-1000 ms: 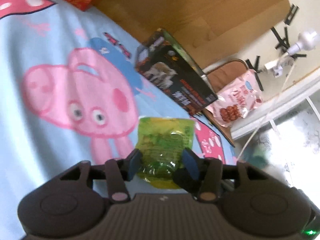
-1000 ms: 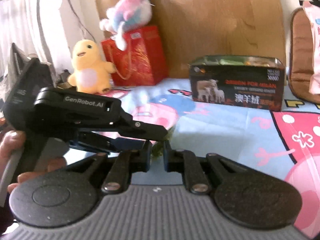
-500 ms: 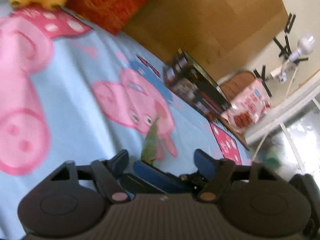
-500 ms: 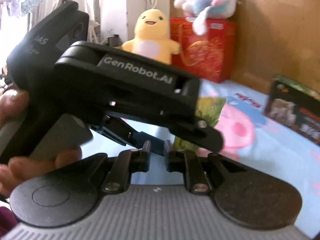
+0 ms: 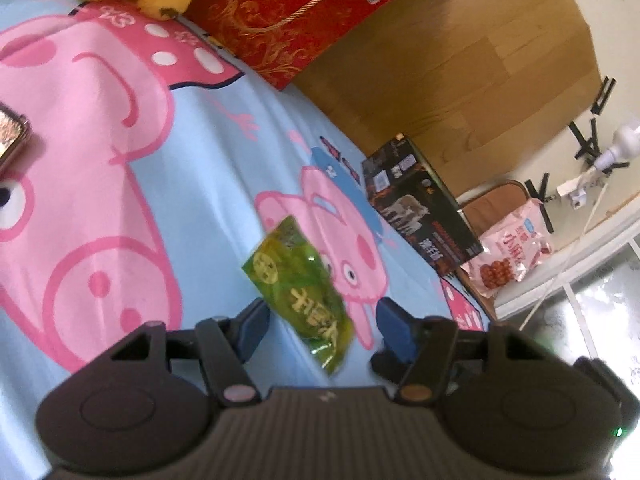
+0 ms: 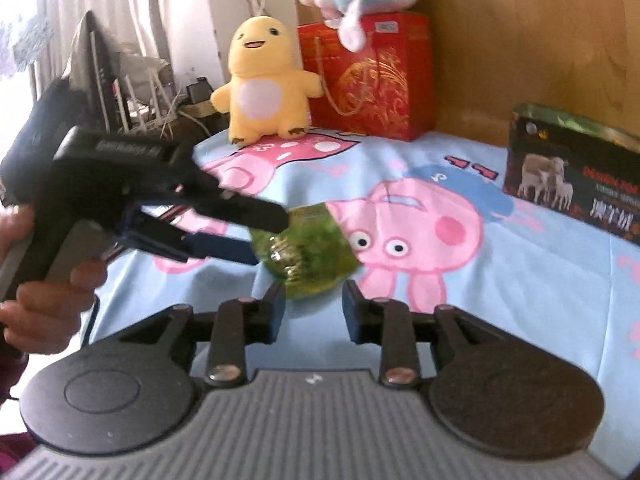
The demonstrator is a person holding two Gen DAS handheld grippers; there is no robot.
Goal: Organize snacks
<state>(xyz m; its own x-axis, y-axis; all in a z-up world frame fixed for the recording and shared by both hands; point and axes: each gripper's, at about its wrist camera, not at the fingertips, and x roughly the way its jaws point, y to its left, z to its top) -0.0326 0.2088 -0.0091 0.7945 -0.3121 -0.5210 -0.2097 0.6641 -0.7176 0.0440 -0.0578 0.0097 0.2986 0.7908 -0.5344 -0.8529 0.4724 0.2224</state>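
A home bedroom — cartoon-pig bedsheet (image 5: 208, 184), yellow plush toy (image 6: 262, 80), wooden headboard (image 5: 460, 80).

Green snack packet (image 5: 298, 292), pink-pig blue sheet (image 5: 208, 168), red gift bag (image 6: 370, 76)

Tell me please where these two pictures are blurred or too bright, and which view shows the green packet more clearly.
Left wrist view: green snack packet slightly smeared but its print is legible, window corner at lower right washed out white. Right wrist view: the packet is blurrier with glare spots, the left gripper is motion-smeared, curtain at upper left overexposed. Both bend straight edges, fisheye.
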